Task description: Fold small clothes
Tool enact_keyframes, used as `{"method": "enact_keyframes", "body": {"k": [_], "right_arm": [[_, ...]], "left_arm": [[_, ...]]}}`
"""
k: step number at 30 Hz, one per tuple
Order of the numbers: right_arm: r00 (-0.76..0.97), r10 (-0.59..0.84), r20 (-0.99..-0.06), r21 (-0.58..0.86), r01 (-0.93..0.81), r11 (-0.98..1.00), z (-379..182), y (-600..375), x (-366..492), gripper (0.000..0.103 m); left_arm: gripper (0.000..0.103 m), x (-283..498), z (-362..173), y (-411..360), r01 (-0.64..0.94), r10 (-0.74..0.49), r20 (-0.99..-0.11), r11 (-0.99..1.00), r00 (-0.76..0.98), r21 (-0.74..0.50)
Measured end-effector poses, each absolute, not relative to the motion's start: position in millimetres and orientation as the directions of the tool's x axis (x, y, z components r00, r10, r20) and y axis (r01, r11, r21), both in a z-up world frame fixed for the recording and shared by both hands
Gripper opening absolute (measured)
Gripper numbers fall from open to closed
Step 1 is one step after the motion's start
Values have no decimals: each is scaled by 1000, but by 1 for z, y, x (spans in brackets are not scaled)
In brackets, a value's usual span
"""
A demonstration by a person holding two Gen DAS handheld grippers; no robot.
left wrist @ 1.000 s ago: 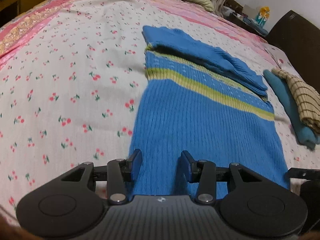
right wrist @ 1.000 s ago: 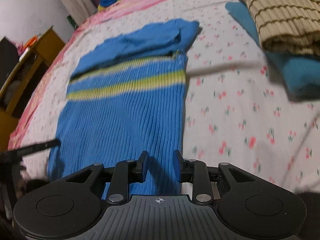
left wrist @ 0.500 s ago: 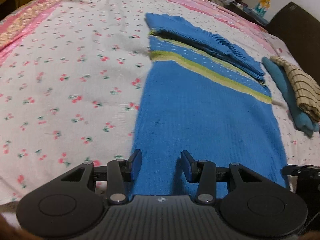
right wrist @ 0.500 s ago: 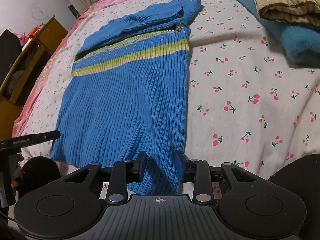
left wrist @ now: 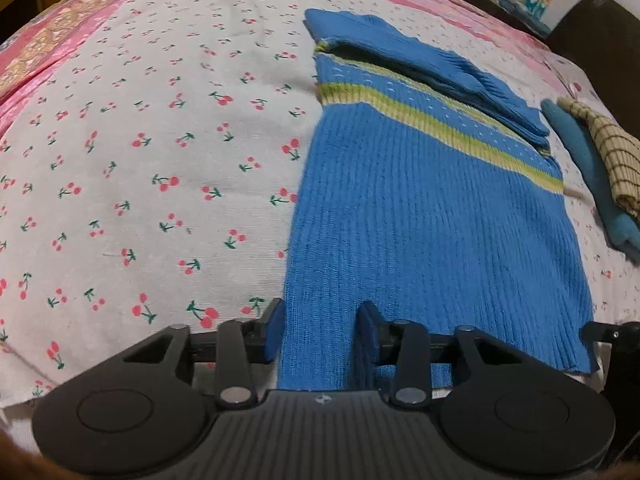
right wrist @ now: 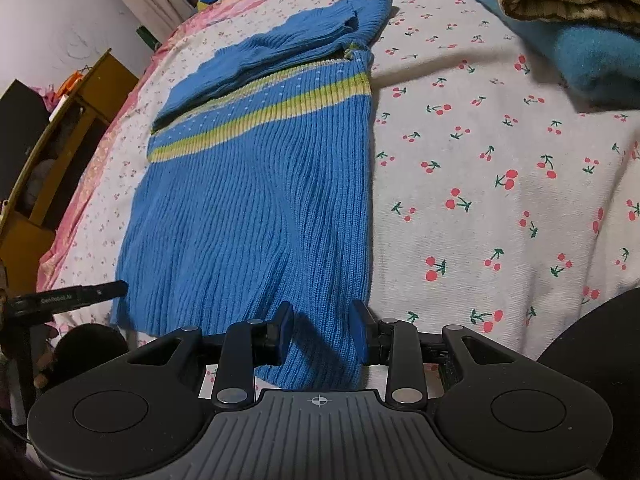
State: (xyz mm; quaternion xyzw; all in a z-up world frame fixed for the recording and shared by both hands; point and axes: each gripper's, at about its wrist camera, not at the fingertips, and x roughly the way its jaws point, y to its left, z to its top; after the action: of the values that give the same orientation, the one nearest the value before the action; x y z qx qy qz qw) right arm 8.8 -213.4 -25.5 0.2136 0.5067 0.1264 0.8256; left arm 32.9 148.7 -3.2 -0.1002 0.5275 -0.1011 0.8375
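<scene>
The bed [left wrist: 160, 128] carries a cherry-print sheet with a pink border along its far edge; wide bare sheet lies at 9 to 11 o'clock of the sweater in the left wrist view, and at 3 o'clock of it in the right wrist view. A yellow shelf [right wrist: 60, 148] stands off the bed's edge at 9 o'clock in the right view; what it holds is too dim to tell.

The sweater [left wrist: 432, 220] lies flat, hem nearest, sleeves folded across its top past the green stripe. A folded pile [left wrist: 600, 172], tan striped piece on teal, sits apart at 3 o'clock.

The left gripper [left wrist: 320, 330] straddles the hem's left corner; its jaws have just been closing, yet stand spread with knit between. The right gripper [right wrist: 322, 330] straddles the hem's right corner, jaws spread, knit between them.
</scene>
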Motion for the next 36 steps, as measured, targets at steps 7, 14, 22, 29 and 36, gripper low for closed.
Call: {"method": "enact_keyframes", "body": {"k": [7,14,22,29,36], "right_arm": [[470,446,-762,518,28,855,-27,-223,6,9],[516,490,-702,578,12,816,-20,-225,4,5],[499,489,-715,579,31,815,-28,-221,10,11],[488,489,-723,570,22,821,-32,-218,11,12],[491,499,-714,581,18,814,-31,-219,11,6]], "left_arm": [[19,30,0,147,77,-307,-850,949,429,-304],[16,26,5,153,79,-377,-805,919,458,-385],[16,34,-1,146,80,-364,-825,927,433,-367],[18,36,-5,146,76,-366,-834,927,413,-368],[15,36,-5,149,71,-379,-826,920,417,-387]]}}
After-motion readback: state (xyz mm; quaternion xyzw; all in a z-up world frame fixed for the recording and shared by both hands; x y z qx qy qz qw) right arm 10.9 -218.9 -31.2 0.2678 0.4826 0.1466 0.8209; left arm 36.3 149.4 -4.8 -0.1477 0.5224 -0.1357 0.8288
